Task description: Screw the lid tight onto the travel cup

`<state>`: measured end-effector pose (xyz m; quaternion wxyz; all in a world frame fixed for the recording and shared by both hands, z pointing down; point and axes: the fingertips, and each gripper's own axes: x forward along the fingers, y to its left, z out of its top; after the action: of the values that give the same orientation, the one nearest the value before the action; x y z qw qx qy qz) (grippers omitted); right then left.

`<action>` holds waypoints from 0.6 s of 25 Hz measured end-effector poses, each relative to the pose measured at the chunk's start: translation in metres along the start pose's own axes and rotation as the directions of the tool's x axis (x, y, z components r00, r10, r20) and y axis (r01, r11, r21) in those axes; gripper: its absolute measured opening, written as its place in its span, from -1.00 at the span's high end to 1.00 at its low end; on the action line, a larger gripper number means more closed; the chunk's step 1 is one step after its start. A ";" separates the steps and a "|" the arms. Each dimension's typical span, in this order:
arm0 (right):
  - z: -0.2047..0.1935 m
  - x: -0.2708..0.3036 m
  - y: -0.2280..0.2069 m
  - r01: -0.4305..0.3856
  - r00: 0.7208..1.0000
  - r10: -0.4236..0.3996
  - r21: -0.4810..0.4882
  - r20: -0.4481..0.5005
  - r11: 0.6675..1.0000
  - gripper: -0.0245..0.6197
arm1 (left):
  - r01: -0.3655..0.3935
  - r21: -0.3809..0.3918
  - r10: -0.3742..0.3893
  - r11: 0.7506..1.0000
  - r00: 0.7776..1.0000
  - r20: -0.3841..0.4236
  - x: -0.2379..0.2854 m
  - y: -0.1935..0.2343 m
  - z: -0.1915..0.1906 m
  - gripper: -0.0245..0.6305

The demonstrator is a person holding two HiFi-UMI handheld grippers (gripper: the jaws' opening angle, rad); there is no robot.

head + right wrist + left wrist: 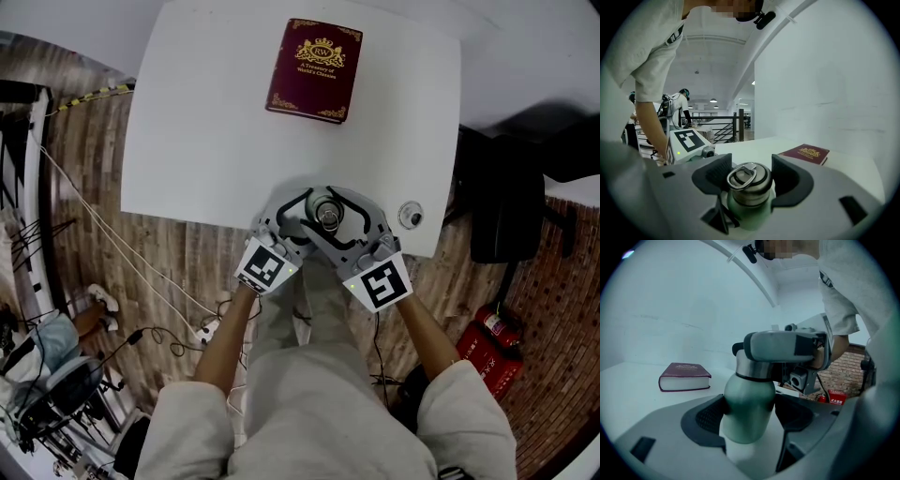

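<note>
Two tools meet mid-frame: left gripper (747, 417) clenches the green metal travel cup (749, 401), right gripper (751, 176) grasps its steel loop-topped lid (750, 186).

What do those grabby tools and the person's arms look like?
Both the left gripper and right gripper are grey with curved jaws and dark textured pads. Each carries a cube of black-and-white square markers. The person wears pale short sleeves.
</note>
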<state>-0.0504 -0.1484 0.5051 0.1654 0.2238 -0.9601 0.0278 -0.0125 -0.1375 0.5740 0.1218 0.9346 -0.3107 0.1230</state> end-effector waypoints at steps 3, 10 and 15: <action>0.000 -0.002 -0.001 0.074 0.997 -0.074 0.021 0.002 0.997 0.11 | -0.005 0.001 0.005 1.000 1.000 0.002 -0.001 -0.001 0.001 -0.12; 0.002 -0.003 -0.007 0.220 0.975 -0.222 0.065 0.025 0.973 0.11 | -0.010 -0.001 0.010 1.000 1.000 0.004 -0.001 -0.001 0.000 -0.12; 0.008 -0.004 -0.010 0.260 0.961 -0.268 0.116 0.069 0.959 0.11 | -0.012 -0.002 0.012 1.000 1.000 0.010 -0.001 -0.001 0.001 -0.12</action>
<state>-0.0453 -0.1566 0.4959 0.1149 0.3594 -0.9249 0.0466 -0.0124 -0.1360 0.5723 0.1204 0.9332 -0.3171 0.1186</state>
